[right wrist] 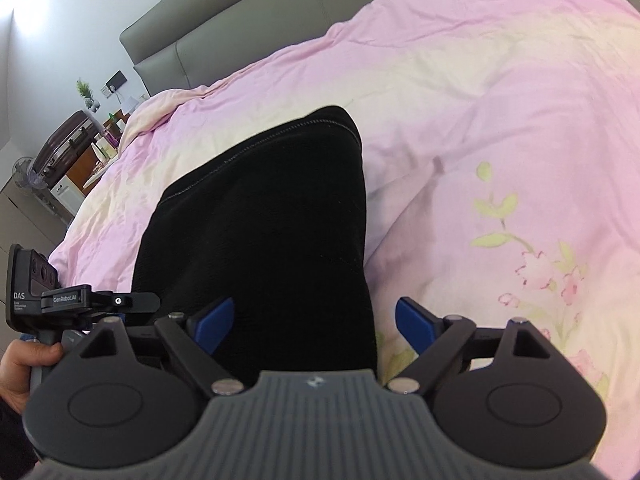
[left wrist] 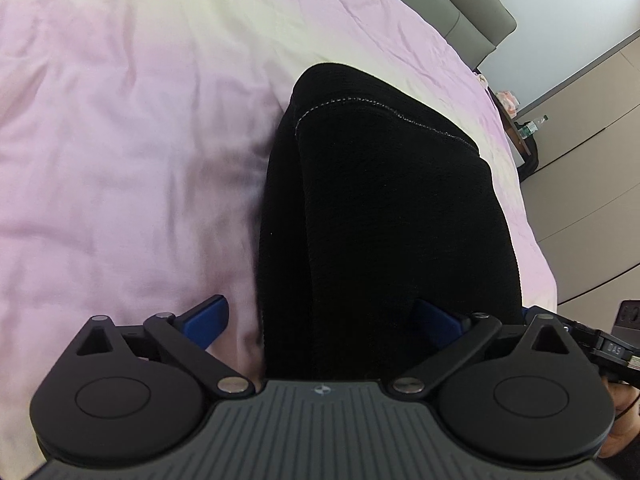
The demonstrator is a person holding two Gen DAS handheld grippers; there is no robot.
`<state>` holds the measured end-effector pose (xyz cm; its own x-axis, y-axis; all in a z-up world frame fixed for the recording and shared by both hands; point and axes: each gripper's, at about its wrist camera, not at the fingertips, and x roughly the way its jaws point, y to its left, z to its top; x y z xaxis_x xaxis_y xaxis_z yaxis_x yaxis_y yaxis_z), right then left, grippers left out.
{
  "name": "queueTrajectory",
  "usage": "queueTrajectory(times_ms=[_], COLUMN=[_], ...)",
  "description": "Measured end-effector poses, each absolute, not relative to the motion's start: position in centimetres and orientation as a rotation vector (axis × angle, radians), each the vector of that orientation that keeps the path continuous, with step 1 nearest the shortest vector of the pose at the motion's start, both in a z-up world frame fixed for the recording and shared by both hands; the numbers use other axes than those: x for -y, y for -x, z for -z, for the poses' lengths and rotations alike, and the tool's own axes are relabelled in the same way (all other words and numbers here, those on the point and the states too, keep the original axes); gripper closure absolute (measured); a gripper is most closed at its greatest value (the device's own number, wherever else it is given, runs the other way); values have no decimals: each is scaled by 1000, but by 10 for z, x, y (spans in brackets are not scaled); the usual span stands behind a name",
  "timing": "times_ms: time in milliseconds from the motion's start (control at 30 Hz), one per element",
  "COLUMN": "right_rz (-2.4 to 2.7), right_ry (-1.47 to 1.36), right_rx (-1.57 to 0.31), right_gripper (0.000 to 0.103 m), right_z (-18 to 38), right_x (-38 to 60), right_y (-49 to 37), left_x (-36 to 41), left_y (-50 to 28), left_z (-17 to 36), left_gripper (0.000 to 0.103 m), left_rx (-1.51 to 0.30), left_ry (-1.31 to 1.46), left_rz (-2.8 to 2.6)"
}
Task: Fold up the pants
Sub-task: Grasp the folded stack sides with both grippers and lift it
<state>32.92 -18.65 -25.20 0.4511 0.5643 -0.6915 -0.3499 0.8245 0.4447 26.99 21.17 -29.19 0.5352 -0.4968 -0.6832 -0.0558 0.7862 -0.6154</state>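
Black pants (left wrist: 384, 216) lie folded on a pink bed cover (left wrist: 120, 140), their stitched hem at the far end. My left gripper (left wrist: 320, 320) is open, its blue fingers (left wrist: 208, 320) spread either side of the pants' near left edge. In the right wrist view the pants (right wrist: 264, 224) stretch away from the camera. My right gripper (right wrist: 316, 320) is open, its blue fingers (right wrist: 416, 324) astride the pants' near right edge. Neither gripper holds cloth.
A grey padded headboard (right wrist: 240, 32) stands at the far end of the bed. A nightstand with a suitcase (right wrist: 68, 140) and small items is beside the bed. The other gripper's body (right wrist: 48, 300) shows at the left. Wardrobe doors (left wrist: 592, 160) stand right.
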Motion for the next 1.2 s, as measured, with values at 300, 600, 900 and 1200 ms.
queueTrajectory(times_ms=[300, 600, 900, 1200], right_rz=[-668, -784, -889, -928], right_ry=[-489, -573, -614, -587], right_rx=[-1045, -1131, -1213, -1147], right_gripper=[5, 5, 5, 12], right_z=[285, 303, 322, 323], right_x=[195, 174, 164, 150], right_y=[-371, -413, -447, -445], left_x=[-229, -232, -226, -220], left_y=[-284, -294, -300, -290], left_z=[315, 320, 322, 321], left_gripper=[0, 0, 0, 0], left_rx=[-1019, -1023, -1020, -983], left_ry=[749, 785, 805, 797], left_rz=[411, 486, 508, 470])
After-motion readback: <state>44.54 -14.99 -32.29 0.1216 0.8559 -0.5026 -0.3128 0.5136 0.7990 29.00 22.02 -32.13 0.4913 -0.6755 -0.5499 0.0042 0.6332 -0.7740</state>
